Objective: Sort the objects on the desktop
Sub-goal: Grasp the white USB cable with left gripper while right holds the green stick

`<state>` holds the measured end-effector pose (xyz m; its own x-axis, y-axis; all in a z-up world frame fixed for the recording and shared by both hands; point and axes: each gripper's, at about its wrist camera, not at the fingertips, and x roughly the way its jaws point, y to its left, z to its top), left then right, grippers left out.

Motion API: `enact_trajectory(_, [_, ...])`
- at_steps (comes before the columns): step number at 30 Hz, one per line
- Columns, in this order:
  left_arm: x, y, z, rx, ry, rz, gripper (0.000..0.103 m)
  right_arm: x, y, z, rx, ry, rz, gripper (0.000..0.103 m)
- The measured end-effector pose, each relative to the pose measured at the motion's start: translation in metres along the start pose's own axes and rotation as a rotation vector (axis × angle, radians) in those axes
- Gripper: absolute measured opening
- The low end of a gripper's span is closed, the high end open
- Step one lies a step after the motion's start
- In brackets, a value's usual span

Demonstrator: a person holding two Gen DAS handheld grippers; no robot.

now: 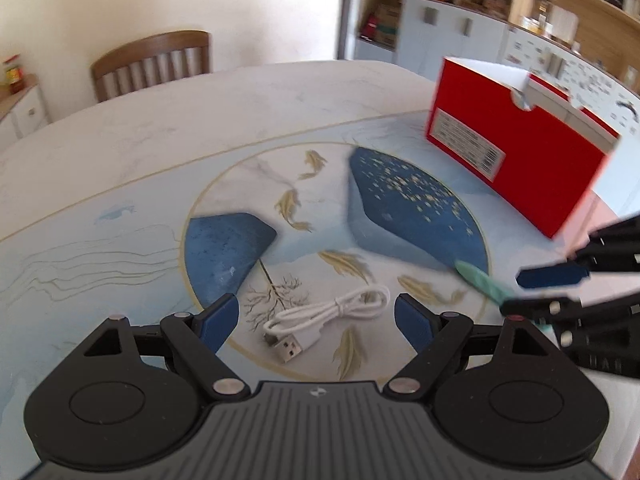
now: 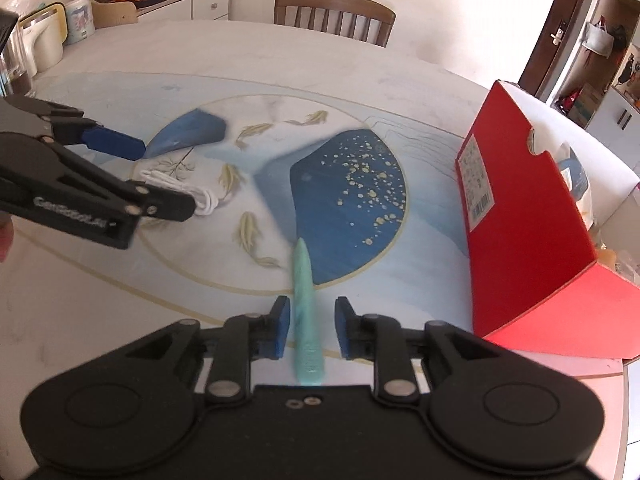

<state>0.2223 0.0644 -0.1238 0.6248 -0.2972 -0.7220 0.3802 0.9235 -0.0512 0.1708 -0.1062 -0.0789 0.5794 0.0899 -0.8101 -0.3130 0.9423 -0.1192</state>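
My left tongs [image 1: 316, 322] gape wide over the floppy white USB cable [image 1: 324, 314] – my right tongs [image 2: 309, 330], half open, straddle the stiff green comb [image 2: 304, 304] – grab its middle.

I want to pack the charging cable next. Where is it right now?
The white USB cable lies coiled on the table, between the open fingers of the left gripper. In the right wrist view it is far left, away from the red box.

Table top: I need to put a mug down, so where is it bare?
Bare: the far half of the table before the chair, and the middle between white USB cable and red box. Crowded: the near edge, around cable, green comb and both grippers.
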Motion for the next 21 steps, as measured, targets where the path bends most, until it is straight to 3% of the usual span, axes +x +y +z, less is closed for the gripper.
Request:
enact_trajectory(2, [-0.002, -0.009, 0.000, -0.006, -0.021, 0.058, 0.085, -0.001, 0.001, -0.001, -0.003, 0.002, 0.002, 0.026])
enact_trajectory(9, [0.004, -0.027, -0.001, -0.047, -0.026, 0.121, 0.085, 0.003, 0.001, 0.002, -0.024, 0.010, 0.033, 0.029])
enact_trajectory(15, [0.015, -0.034, -0.004, -0.065, -0.030, 0.208, 0.085, 0.005, -0.003, 0.003, -0.021, 0.009, 0.051, 0.039])
enact_trajectory(21, [0.021, -0.035, -0.007, -0.116, -0.027, 0.222, 0.085, 0.006, -0.005, 0.002, -0.013, 0.000, 0.067, 0.039])
